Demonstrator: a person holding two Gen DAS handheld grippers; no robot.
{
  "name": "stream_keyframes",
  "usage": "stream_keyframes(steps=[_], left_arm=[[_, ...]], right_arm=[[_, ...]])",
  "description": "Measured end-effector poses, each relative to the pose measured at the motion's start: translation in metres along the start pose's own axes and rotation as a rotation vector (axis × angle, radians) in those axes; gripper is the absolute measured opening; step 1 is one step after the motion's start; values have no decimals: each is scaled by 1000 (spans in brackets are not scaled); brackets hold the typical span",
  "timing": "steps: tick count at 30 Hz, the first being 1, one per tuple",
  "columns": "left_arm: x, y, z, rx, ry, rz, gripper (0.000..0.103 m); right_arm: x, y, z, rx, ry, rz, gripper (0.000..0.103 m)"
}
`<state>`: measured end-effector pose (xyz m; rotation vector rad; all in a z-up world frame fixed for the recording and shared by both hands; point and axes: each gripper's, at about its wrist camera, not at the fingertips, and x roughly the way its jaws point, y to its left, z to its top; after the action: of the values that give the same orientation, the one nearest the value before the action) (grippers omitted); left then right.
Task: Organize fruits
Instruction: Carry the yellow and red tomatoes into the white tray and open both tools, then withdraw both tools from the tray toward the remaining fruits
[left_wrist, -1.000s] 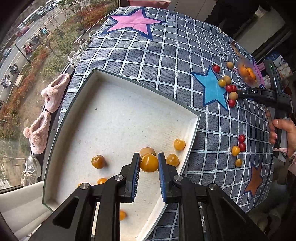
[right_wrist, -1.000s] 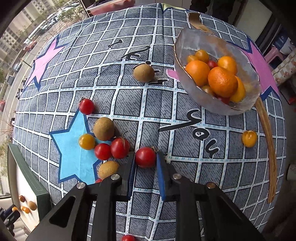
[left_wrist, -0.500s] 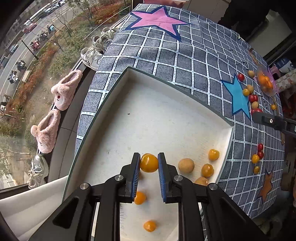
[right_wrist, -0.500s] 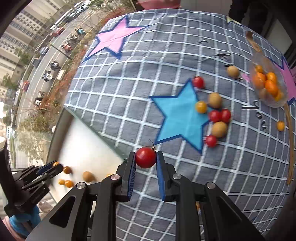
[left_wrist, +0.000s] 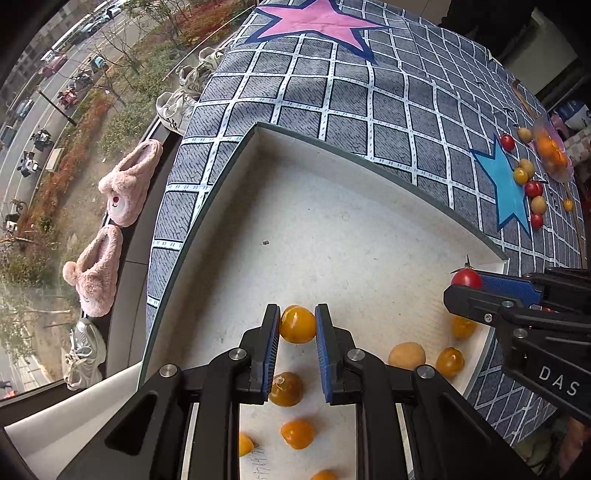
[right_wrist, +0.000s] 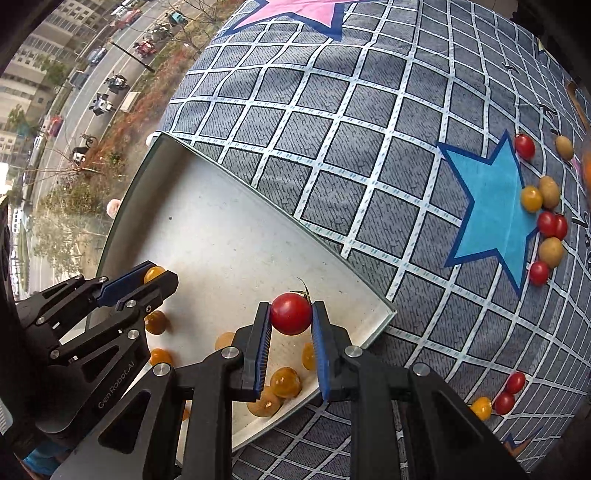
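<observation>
My left gripper (left_wrist: 296, 328) is shut on a yellow cherry tomato (left_wrist: 297, 325) and holds it above the white tray (left_wrist: 369, 221), near its front. My right gripper (right_wrist: 290, 317) is shut on a red cherry tomato (right_wrist: 291, 313) and holds it over the tray's right corner (right_wrist: 384, 317). It also shows in the left wrist view (left_wrist: 466, 277). Several yellow tomatoes (left_wrist: 297, 434) and a tan fruit (left_wrist: 406, 355) lie in the tray. The left gripper shows in the right wrist view (right_wrist: 153, 275).
Red, yellow and tan fruits (right_wrist: 546, 223) lie by the blue star (right_wrist: 491, 214) on the checked cloth. More small tomatoes (right_wrist: 496, 398) lie near the front right. A bag of oranges (left_wrist: 552, 155) sits at the far right. Slippers (left_wrist: 127, 184) lie beyond the table's left edge.
My right gripper lifted the red tomato off the cloth and carried it left over the tray's corner. My left gripper moved with its yellow tomato further left over the tray.
</observation>
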<state>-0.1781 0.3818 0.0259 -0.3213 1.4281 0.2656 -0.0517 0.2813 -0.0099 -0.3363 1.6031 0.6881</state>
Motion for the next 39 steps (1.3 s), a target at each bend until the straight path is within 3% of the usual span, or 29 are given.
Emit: stream_keyframes(steps=[7, 13, 16, 18, 19, 20, 23, 26, 31, 36, 39], left_arm=[[10, 0, -1, 1, 17, 5, 21], [16, -2, -4, 34, 15, 30, 21], [16, -5, -3, 42, 17, 41, 21], [15, -4, -2, 35, 22, 38, 26], [15, -4, -3, 30, 24, 33, 47], [12, -3, -3, 22, 13, 53, 62], [5, -1, -4, 23, -6, 56, 64], [0, -6, -5, 46, 6, 64, 64], [-19, -40, -9, 136, -15, 44, 64], [-36, -100, -9, 267, -46, -9, 64], [-37, -135, 0, 303, -45, -50, 64]], right_arm=[[18, -3, 1, 22, 41, -31, 23], [14, -8, -6, -15, 22, -56, 25], [16, 0, -4, -10, 39, -33, 29], [17, 7, 2, -4, 43, -23, 48], [13, 8, 1, -6, 35, -12, 52], [7, 7, -1, -6, 27, -16, 55], [-9, 7, -9, 3, 4, 28, 76], [-28, 3, -22, 17, -29, 20, 79], [-47, -41, -56, 156, -48, -3, 80], [-54, -114, -105, 369, -46, -57, 79], [-53, -160, -115, 481, -54, -69, 80]])
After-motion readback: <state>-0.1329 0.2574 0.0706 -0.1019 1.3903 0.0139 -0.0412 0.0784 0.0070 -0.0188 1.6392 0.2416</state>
